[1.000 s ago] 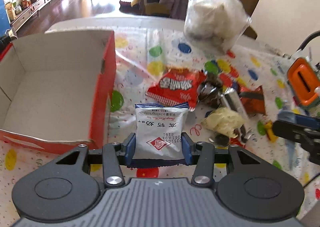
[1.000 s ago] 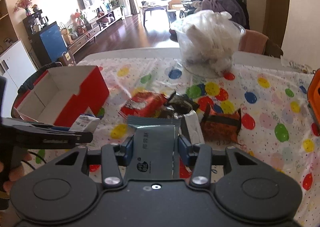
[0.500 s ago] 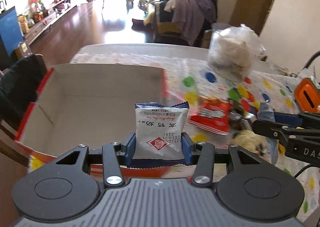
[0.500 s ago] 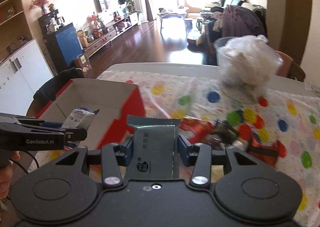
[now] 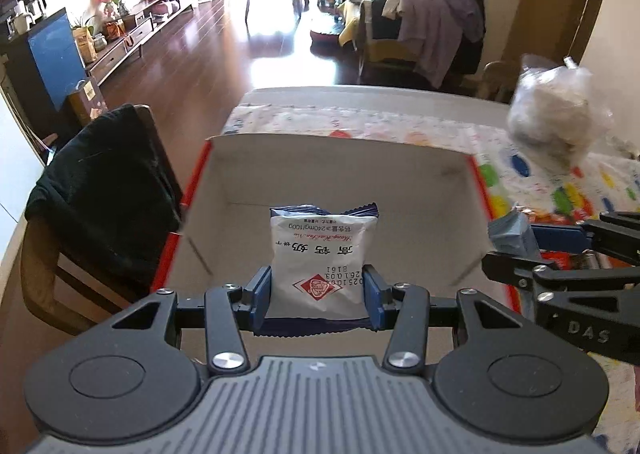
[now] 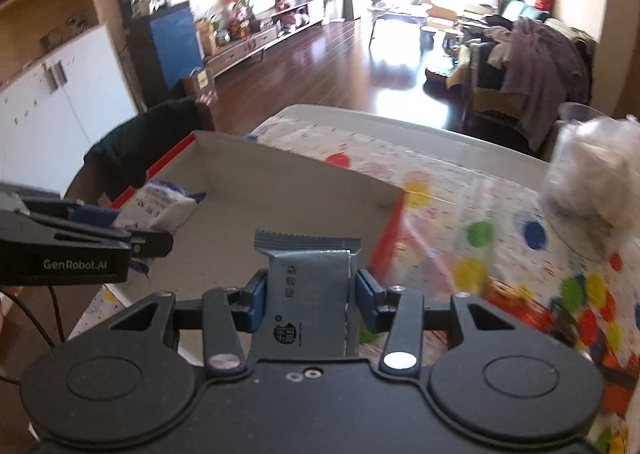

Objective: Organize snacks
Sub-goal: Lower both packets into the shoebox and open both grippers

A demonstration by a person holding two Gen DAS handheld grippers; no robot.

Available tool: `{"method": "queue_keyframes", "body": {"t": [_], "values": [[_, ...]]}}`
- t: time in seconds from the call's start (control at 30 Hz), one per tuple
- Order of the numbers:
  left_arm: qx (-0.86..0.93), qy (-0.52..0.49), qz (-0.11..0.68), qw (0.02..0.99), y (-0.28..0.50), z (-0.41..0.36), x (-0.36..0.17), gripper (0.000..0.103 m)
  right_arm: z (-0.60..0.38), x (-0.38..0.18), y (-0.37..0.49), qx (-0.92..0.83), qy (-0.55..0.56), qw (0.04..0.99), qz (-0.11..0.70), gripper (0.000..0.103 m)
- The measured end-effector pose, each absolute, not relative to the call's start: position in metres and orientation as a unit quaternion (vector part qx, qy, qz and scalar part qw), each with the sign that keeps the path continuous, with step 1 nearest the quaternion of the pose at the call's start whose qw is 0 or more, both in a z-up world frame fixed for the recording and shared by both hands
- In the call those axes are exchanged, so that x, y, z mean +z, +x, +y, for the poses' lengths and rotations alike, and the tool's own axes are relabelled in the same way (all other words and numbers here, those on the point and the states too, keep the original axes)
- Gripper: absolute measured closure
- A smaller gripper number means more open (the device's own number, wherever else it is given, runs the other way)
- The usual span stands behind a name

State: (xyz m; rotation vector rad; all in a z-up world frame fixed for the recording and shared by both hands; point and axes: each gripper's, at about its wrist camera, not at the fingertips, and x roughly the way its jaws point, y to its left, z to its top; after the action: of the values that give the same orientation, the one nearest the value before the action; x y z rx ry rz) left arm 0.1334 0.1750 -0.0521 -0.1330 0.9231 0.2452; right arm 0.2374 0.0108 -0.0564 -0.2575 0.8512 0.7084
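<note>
My left gripper [image 5: 318, 296] is shut on a white and blue snack packet [image 5: 320, 250] and holds it above the open red cardboard box [image 5: 404, 166]. My right gripper [image 6: 308, 304] is shut on a grey snack packet [image 6: 308, 294] over the box's [image 6: 280, 182] near right corner. The right gripper also shows in the left wrist view [image 5: 532, 254] with the grey packet [image 5: 512, 234], at the box's right wall. The left gripper shows in the right wrist view [image 6: 132, 238] with the white packet [image 6: 160, 206]. The box floor looks bare.
Loose snack packets [image 6: 532, 314] lie on the dotted tablecloth [image 6: 480, 206] right of the box. A clear bag of white stuff [image 5: 560, 118] stands at the back right. A chair with a black cloth [image 5: 100, 178] stands left of the table.
Both grippers have moved left from the snack pile to above the box, each still holding its packet.
</note>
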Motion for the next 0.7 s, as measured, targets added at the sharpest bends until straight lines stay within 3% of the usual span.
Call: {"method": "queue_keyframes", "body": {"t": [0.3,0.7], "values": [[0.113,-0.033,0.48,0.869,0.144,0.199,-0.088,0.057,0.064,-0.097,0.247,0.336,-0.17,0.816,0.438,0.066],[0.083,0.007,0.502,0.861,0.147,0.191,-0.118,0.056,0.065,-0.11,0.248,0.328,-0.178,0.801,0.467,0.063]]}}
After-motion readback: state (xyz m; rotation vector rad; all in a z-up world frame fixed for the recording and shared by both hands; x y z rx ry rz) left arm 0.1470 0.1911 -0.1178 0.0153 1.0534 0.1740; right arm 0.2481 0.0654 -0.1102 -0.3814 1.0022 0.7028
